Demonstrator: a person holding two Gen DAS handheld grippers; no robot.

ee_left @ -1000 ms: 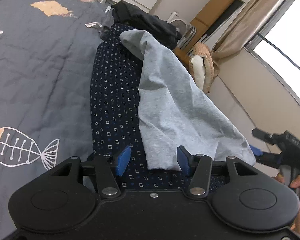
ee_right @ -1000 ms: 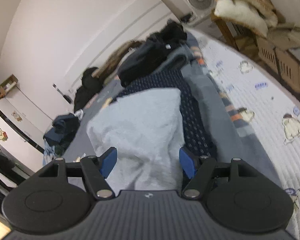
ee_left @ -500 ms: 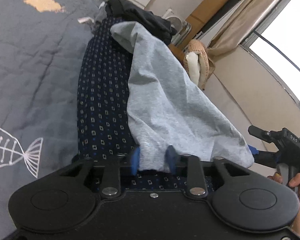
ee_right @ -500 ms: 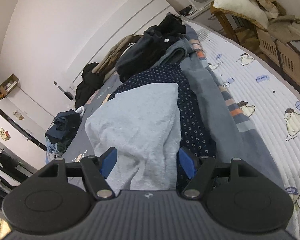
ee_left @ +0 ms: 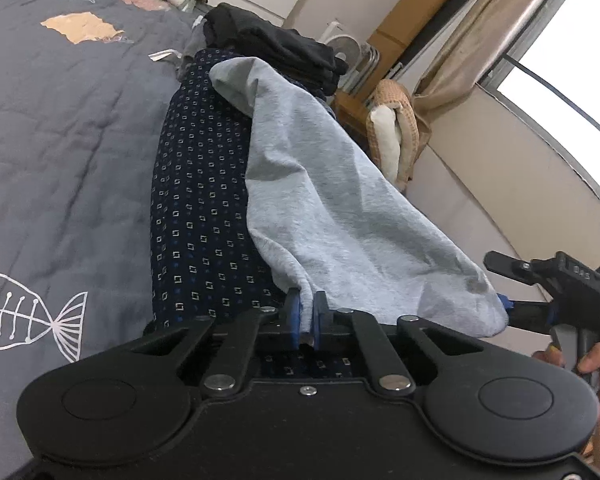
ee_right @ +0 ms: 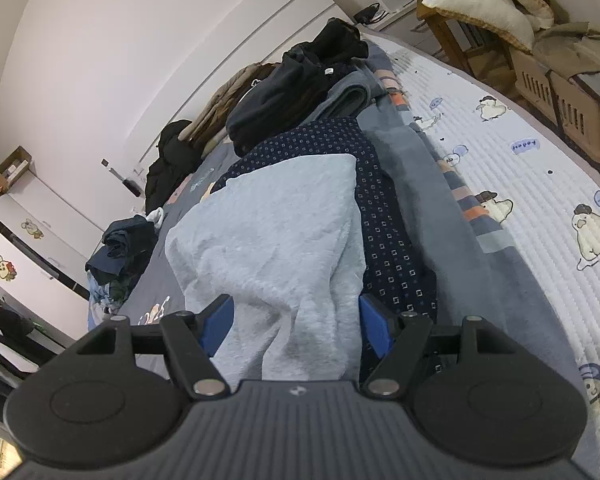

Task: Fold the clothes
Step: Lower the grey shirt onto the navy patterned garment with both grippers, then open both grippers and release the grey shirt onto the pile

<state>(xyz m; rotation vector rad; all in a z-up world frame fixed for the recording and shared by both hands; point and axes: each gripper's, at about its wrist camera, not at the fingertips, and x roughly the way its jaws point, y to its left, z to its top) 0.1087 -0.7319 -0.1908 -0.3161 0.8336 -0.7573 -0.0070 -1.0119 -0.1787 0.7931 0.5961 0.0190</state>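
Your left gripper (ee_left: 306,314) clamps the grey garment's (ee_left: 340,208) near edge, frame bottom; your right gripper (ee_right: 296,322) stands apart, apparently around it without pressing.

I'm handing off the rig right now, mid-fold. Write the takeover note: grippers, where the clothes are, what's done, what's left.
Left gripper: shut on the near edge of the grey garment.
Right gripper: open, the other near corner of the grey garment between its fingers, not pinched.
The grey garment lies on a dark patterned garment on the bed; more dark clothes are piled behind.
Done: left grip.
Left: close the right, then fold.
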